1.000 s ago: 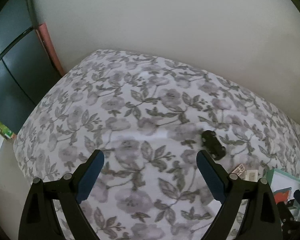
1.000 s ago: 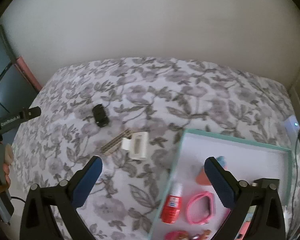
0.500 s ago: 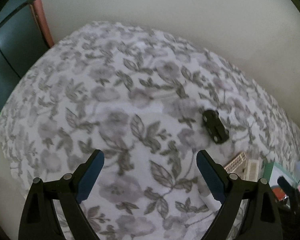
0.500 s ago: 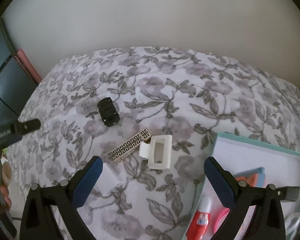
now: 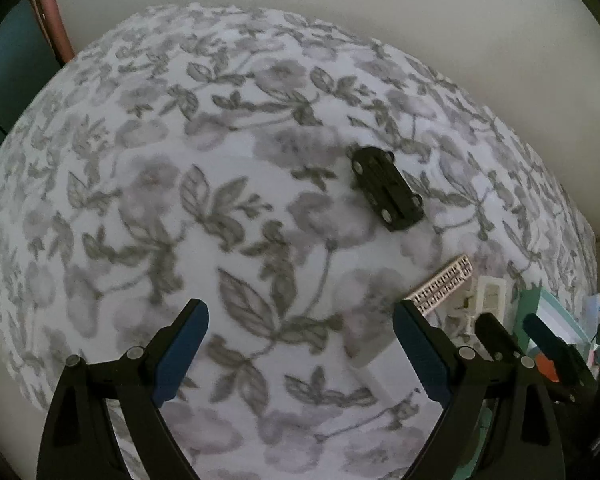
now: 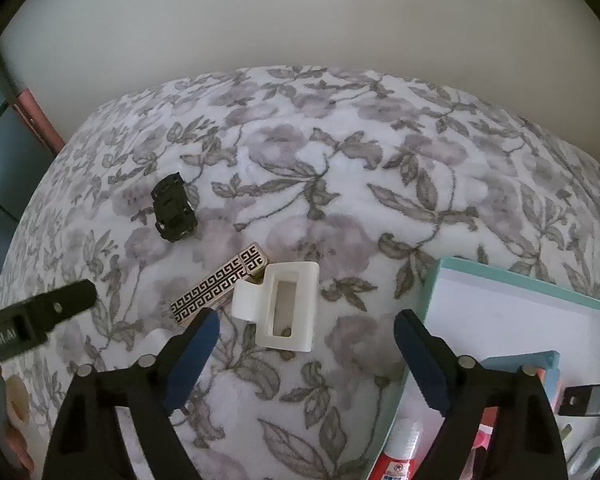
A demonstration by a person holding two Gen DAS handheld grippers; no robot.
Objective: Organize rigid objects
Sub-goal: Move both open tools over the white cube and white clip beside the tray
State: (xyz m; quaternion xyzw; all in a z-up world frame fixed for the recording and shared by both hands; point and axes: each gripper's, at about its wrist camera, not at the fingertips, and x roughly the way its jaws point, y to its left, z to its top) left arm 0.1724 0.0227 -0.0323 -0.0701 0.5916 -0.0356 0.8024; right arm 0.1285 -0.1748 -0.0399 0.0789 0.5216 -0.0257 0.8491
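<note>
A black toy car lies on the floral bedspread, also in the right wrist view. A flat bar with a black-and-white key pattern lies beside a white hair claw clip; both also show in the left wrist view, the bar and the clip. My left gripper is open and empty, below and left of the car. My right gripper is open and empty, just short of the clip. The left gripper's body shows at the left of the right wrist view.
A teal-rimmed white tray sits to the right and holds a red glue bottle, a blue block and pink items. A plain wall runs behind the bed. A dark cabinet with a pink edge stands at the left.
Both grippers have moved forward and lower over the bed. The car, bar and clip look larger and closer. Both stay open.
</note>
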